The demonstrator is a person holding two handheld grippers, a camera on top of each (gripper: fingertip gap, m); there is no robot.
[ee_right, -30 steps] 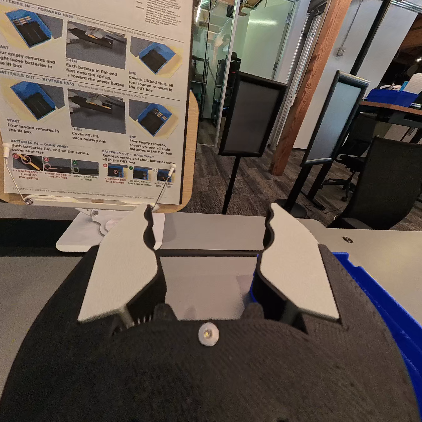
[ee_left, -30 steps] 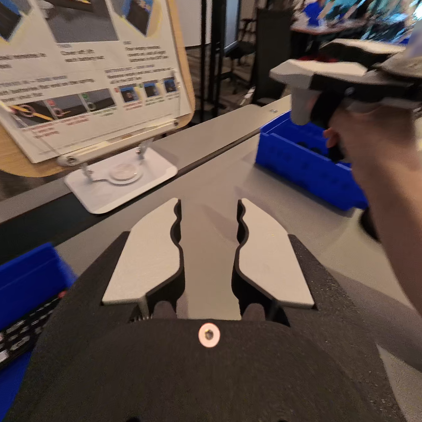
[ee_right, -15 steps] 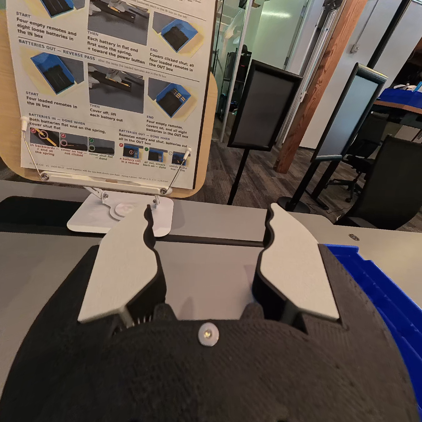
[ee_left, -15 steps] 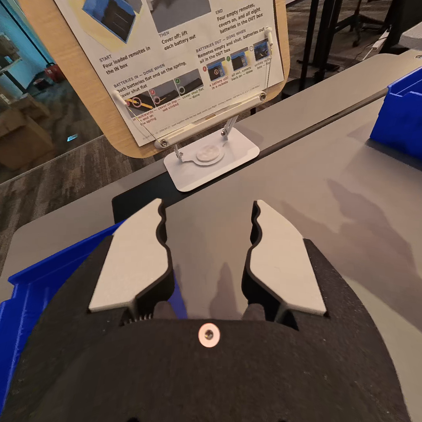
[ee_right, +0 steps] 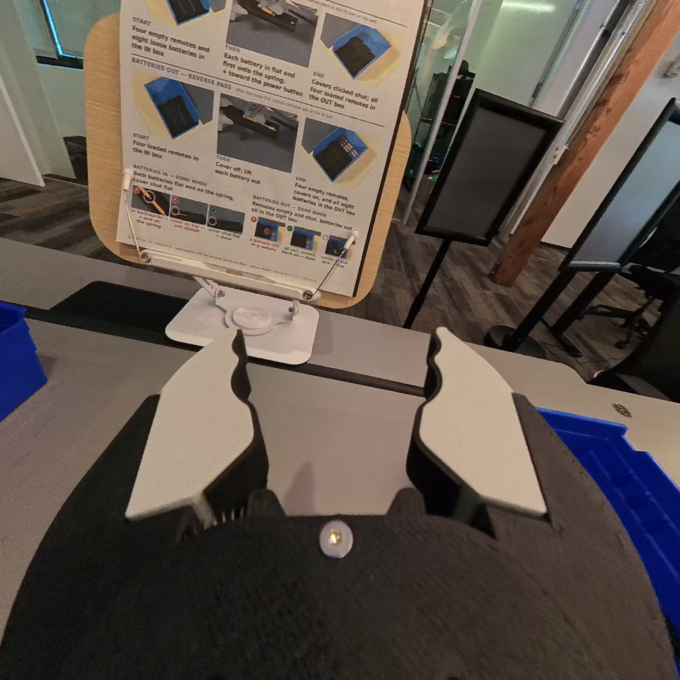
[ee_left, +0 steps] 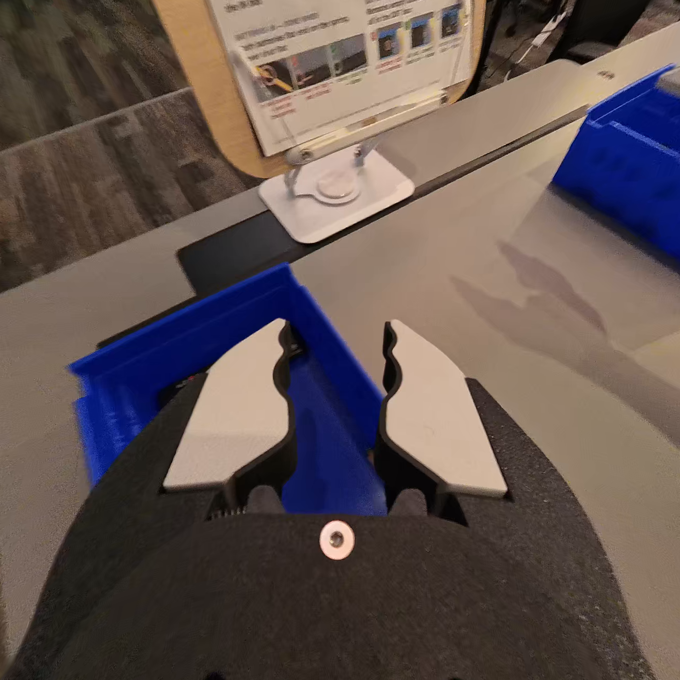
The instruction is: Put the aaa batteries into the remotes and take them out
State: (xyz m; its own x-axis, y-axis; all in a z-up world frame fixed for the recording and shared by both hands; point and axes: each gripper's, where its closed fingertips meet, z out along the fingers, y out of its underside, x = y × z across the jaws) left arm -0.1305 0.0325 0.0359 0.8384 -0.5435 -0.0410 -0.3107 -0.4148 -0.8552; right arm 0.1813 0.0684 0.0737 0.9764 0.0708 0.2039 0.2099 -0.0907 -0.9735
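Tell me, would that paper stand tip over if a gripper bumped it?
Possibly. The paper stand has a tall board leaning back over a small flat white base, so a high bump might tip it. A low nudge would more likely slide it along the smooth grey table.

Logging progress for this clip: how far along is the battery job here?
Nothing looks done yet. Both the left gripper and right gripper are open and empty. The left hangs over the near blue bin, where something dark shows. Every battery step remains.

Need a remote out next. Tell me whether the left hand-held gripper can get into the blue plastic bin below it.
Probably yes: the left hand-held gripper hangs open over the blue plastic bin, whose top is uncovered. Dark contents show inside, mostly hidden.
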